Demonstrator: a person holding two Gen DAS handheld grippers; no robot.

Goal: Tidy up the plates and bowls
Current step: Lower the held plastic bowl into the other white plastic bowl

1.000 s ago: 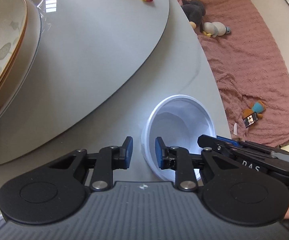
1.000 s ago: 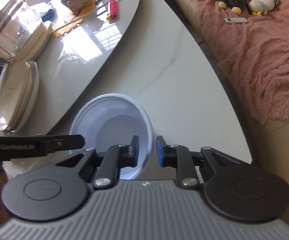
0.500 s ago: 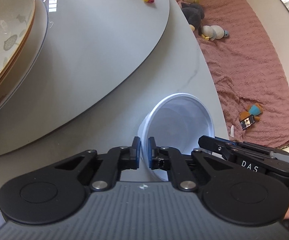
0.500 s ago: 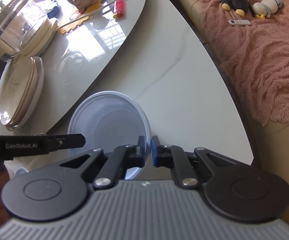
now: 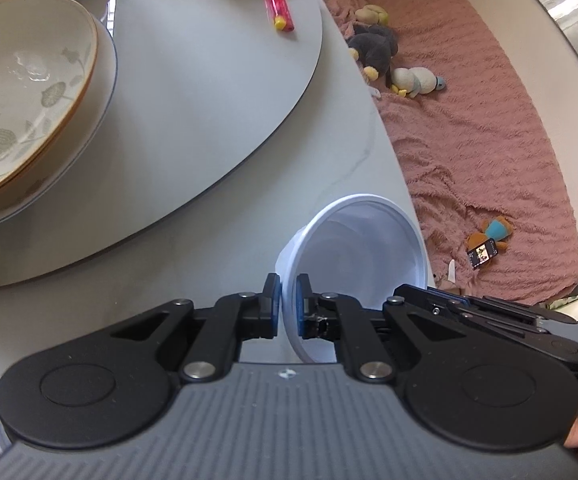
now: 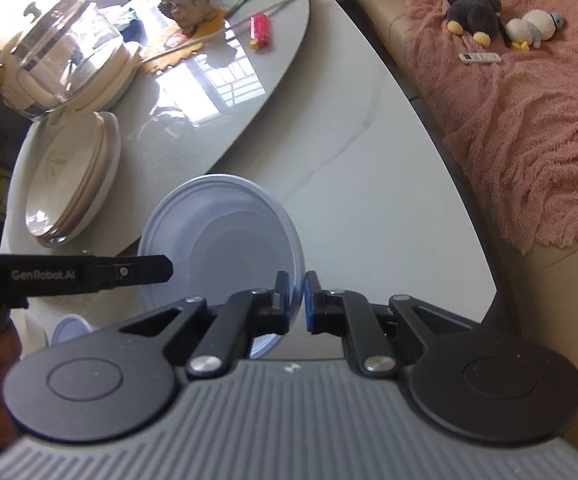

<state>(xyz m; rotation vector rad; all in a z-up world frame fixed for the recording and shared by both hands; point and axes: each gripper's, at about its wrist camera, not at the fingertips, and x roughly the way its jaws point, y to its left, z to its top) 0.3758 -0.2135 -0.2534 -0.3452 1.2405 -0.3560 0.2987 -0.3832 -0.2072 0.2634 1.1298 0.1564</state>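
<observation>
Since a second ago both my tools have closed from a narrow gap onto the rim of the white plastic bowl [image 5: 363, 248], and the bowl has tipped up off the counter [image 5: 193, 264].

On the left, my left tool [image 5: 287, 304] pinches the bowl's left rim between its blue pads, with one pad outside the wall and one inside. In the right wrist view my right tool [image 6: 297, 300] clamps the opposite rim of the same bowl [image 6: 225, 248] in the same way. The bowl hangs over the near edge of the counter, tilted with its mouth facing away from me toward the pink blanket [image 5: 489, 140].

What looks done: a stack of patterned plates [image 5: 21, 108] sits nested on the raised turntable [image 5: 209, 100], toward the counter's left edge. I judge this to be the collecting spot.

What is left, as I read it: the bowl has to be carried across and set down with the rest. Another small white rim [image 6: 69, 330] shows at the near left edge, so at least one more piece may wait. The lidded glass pot [image 6: 65, 52] at the far left corner seems no part of this.
</observation>
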